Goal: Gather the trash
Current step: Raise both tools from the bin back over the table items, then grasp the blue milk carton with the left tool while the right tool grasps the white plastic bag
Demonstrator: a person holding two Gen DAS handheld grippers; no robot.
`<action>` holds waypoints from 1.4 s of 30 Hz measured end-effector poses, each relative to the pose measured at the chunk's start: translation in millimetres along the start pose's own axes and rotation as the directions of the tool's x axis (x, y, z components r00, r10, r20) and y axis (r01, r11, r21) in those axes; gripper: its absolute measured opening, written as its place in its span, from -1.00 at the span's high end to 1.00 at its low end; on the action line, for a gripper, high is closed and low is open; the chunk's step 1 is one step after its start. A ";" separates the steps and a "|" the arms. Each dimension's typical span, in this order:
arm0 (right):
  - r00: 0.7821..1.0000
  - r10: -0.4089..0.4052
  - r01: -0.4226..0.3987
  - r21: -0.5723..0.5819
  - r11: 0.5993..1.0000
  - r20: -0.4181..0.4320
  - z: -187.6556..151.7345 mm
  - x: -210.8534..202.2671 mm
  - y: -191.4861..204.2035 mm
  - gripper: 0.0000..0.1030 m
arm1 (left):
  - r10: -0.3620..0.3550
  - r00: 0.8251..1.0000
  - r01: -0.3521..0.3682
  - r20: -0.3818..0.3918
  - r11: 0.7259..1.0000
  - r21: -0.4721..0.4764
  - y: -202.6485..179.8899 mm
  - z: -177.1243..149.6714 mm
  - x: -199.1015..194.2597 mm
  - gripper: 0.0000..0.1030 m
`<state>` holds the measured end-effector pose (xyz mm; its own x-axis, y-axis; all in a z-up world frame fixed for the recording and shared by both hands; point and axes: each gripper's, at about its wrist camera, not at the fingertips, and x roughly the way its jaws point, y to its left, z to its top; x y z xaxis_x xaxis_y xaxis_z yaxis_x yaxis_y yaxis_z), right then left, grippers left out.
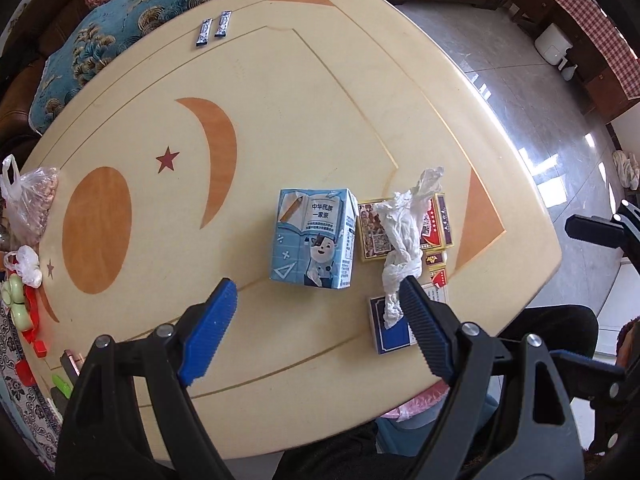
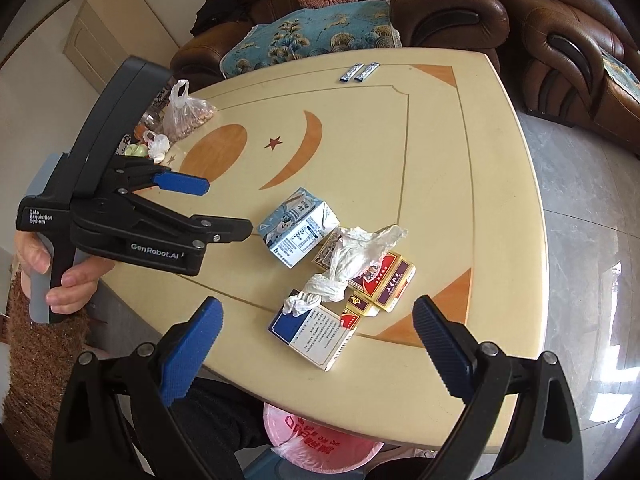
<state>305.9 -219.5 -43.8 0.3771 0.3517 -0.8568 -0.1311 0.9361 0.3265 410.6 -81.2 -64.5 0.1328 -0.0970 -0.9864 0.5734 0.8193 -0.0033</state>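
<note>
— While both tools hang over the cream table (image 1: 304, 92), how do the tongs stand?

— Apart, both pairs. The left gripper (image 1: 316, 292) points straight down with its blue pads wide, and nothing sits between them. The right gripper (image 2: 316, 316) is tilted down toward the table, its pads just as wide and just as bare. In the right wrist view the left tool is also seen from the side, held by a hand (image 2: 60, 276) at the table's left edge.

— And the trash?

— Bunched near the table's near edge. A blue and white milk carton (image 1: 314, 238) lies on its side. Just beside it, a twisted white tissue (image 1: 404, 236) is draped over a red and gold cigarette pack (image 2: 384, 280), and its lower end touches a blue and white cigarette pack (image 2: 312, 330). A small red and gold scrap (image 2: 354, 312) lies between those two packs.

— Anything further off?

— Two small blue sachets (image 1: 212, 28) lie side by side at the far edge, well apart from the heap. A clear bag of nuts (image 2: 188, 114) stands at the left edge among small odds and ends. Below the near edge a bin with a pink liner (image 2: 320, 440) shows under the table's rim. A brown sofa with a blue cushion (image 2: 316, 42) stands behind the table.
</note>
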 end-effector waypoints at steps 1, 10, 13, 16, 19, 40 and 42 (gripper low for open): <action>1.000 -0.001 0.001 -0.005 1.000 -0.014 0.6 7.4 1.1 -0.81 | -0.004 1.000 0.004 -0.010 1.000 0.000 1.6 2.9 6.5 -0.57; 0.992 0.012 -0.012 -0.002 1.000 -0.122 5.5 67.0 0.4 -0.81 | -0.042 0.997 0.043 -0.059 0.999 0.004 7.7 17.6 48.2 -0.57; 0.988 0.018 -0.019 -0.006 1.000 -0.150 6.1 84.2 0.8 -0.81 | -0.054 0.996 0.055 -0.067 0.998 0.010 7.7 21.2 56.4 -0.57; 0.985 0.022 -0.023 -0.004 1.000 -0.174 8.3 101.1 1.0 -0.81 | -0.066 0.995 0.068 -0.079 0.998 0.014 7.4 23.9 66.3 -0.57; 0.981 0.026 -0.027 -0.003 1.000 -0.191 10.8 112.8 2.2 -0.81 | -0.070 0.993 0.072 -0.092 0.997 0.013 7.4 25.1 75.1 -0.57; 0.984 0.004 -0.010 -0.037 0.999 -0.176 11.3 143.2 3.8 -0.45 | -0.123 0.984 0.127 -0.126 0.992 0.024 12.7 35.7 107.8 -0.57; 0.986 -0.010 0.002 -0.049 0.999 -0.165 11.4 143.6 6.0 -0.36 | -0.124 0.983 0.128 -0.133 0.992 0.021 14.8 39.3 111.0 -0.55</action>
<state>369.7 -163.4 -160.3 0.2218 0.3394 -0.9141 -0.1751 0.9361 0.3051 465.6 -102.0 -167.5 -0.0477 -0.1223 -0.9913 0.6023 0.7882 -0.1262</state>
